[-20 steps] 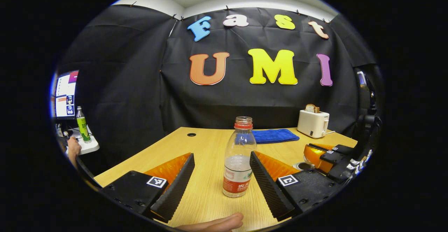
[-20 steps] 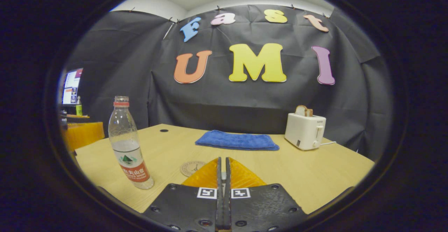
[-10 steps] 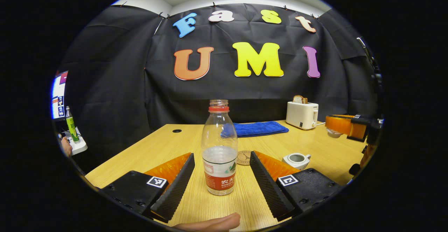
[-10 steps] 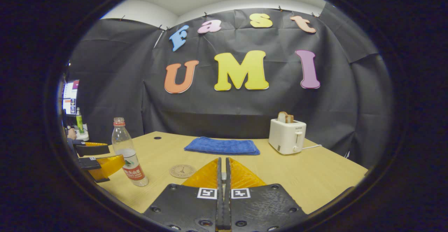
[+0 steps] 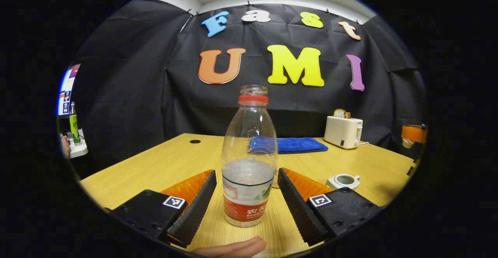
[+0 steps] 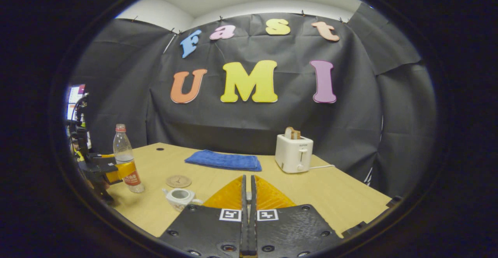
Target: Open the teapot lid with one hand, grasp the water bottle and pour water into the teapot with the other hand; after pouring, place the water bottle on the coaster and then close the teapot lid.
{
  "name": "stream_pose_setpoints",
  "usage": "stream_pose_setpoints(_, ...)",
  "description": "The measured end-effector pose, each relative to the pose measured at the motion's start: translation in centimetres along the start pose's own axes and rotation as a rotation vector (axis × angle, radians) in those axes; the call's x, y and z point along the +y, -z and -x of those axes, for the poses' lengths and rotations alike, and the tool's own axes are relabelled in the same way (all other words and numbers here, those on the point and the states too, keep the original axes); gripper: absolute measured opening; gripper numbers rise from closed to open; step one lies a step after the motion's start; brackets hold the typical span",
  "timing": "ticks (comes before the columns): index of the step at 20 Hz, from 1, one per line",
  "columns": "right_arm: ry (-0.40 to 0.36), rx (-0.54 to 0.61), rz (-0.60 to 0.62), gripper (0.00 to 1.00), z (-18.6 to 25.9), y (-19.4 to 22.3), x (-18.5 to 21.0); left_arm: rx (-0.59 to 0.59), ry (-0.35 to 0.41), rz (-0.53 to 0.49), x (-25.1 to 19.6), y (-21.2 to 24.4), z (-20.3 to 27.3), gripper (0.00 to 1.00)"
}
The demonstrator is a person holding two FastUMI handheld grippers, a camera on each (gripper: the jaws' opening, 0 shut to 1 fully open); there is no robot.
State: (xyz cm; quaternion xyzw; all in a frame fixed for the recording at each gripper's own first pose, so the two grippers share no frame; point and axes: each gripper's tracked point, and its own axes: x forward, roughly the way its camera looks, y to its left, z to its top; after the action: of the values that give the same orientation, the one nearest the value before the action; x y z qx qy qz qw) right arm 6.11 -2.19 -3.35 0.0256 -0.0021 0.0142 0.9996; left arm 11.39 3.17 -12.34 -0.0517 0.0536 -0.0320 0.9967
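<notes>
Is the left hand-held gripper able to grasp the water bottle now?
Probably yes: the water bottle stands upright between the open fingers of the left hand-held gripper, with nothing between them.

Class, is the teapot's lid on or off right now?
Off: the teapot shows an open round mouth with a dark hollow inside, seen also in the left gripper view.

left gripper (image 5: 246, 182): jaws spread wide, low over the near edge, a fingertip (image 5: 237, 247) poking in below | right gripper (image 6: 248, 188): fingers pressed together, level, pointing toward the far side
</notes>
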Motion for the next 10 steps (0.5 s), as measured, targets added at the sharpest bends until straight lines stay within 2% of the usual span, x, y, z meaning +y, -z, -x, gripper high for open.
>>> stream_pose_setpoints(3,0.021,-0.007,0.014,0.0,0.3,-0.2,-1.4,0.006,-0.014,-0.002,0.5,0.5,-1.0,1.0)
stream_pose_setpoints(5,0.028,-0.009,0.014,0.01,0.3,-0.3,-2.0,-0.003,0.011,-0.007,-0.1,0.4,-1.0,0.99)
stream_pose_setpoints(6,0.03,-0.01,0.011,0.0,0.4,-0.4,-2.1,-0.02,0.013,-0.018,-0.1,0.1,-1.1,0.95)
stream_pose_setpoints(7,0.031,-0.011,0.009,0.0,0.3,-0.4,-2.2,-0.023,0.008,-0.027,0.1,-0.1,-1.1,0.85)
stream_pose_setpoints(8,0.029,-0.01,0.009,0.0,0.2,-0.4,-2.2,-0.019,0.005,-0.028,0.1,0.1,-1.2,0.81)
stream_pose_setpoints(10,0.029,-0.009,0.011,0.0,0.2,-0.3,-2.4,-0.019,0.004,-0.029,-0.1,0.0,-1.1,0.78)
